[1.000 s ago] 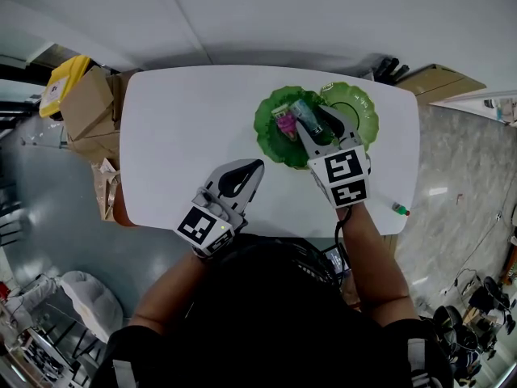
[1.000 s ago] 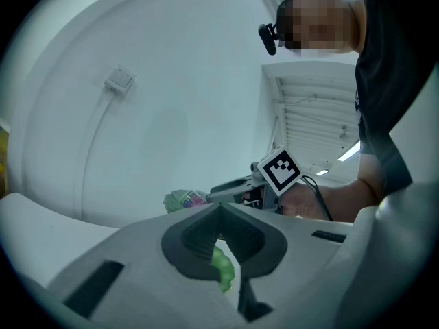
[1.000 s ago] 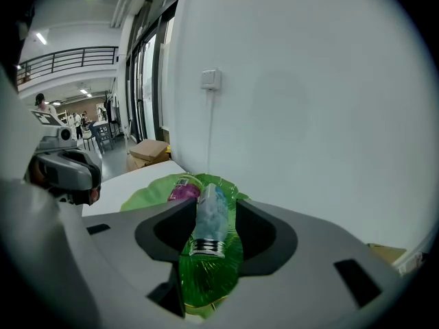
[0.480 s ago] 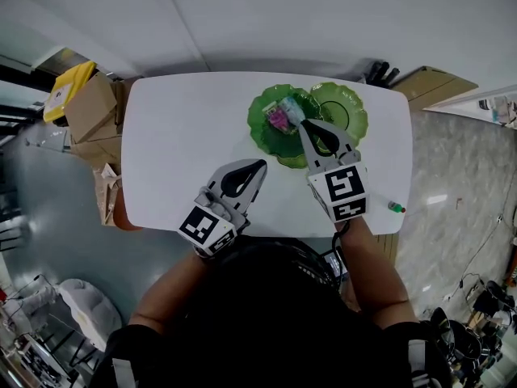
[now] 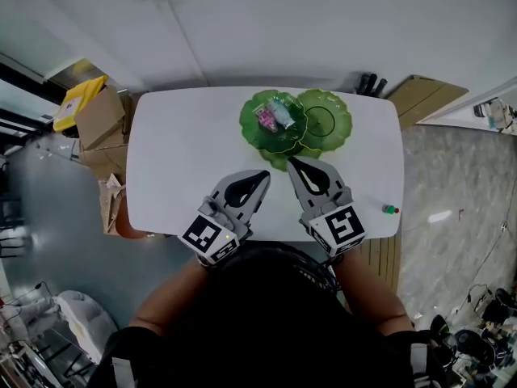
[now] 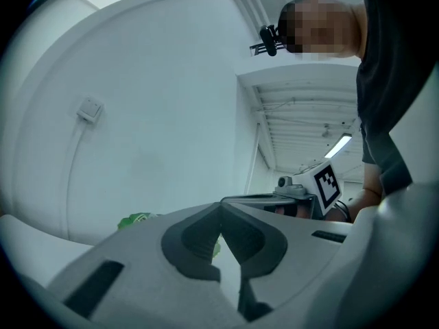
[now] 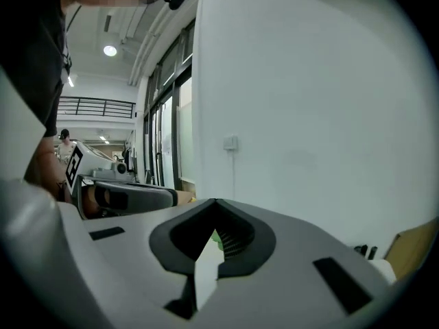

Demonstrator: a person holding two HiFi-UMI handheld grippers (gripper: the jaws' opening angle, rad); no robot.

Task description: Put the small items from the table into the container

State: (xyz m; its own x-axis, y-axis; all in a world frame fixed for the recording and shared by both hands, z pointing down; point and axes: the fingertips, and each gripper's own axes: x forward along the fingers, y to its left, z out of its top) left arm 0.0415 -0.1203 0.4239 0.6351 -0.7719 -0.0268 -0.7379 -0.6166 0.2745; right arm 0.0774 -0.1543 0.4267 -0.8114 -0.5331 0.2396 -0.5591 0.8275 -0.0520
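A green bowl (image 5: 260,138) stands at the far middle of the white table (image 5: 178,152). A pink item (image 5: 265,119) and a teal item (image 5: 283,108) lie inside it. A green plate-like lid (image 5: 325,120) overlaps it on the right. My right gripper (image 5: 292,163) hangs just in front of the bowl, shut and empty. My left gripper (image 5: 262,175) sits beside it, also shut with nothing between the jaws. In the left gripper view the tips (image 6: 220,210) meet, and a bit of green rim (image 6: 137,221) shows past them. The right gripper's tips (image 7: 215,207) touch too. A small green and red item (image 5: 390,209) lies near the table's right front corner.
Cardboard boxes (image 5: 98,124) and a yellow bag (image 5: 78,94) crowd the floor left of the table. Another flat carton (image 5: 424,95) leans at the far right, and dark objects (image 5: 367,83) sit behind the table's far edge.
My right gripper has pulled back out of the bowl toward me and gone from open to shut, leaving the teal item inside. The left gripper has risen and shifted slightly.
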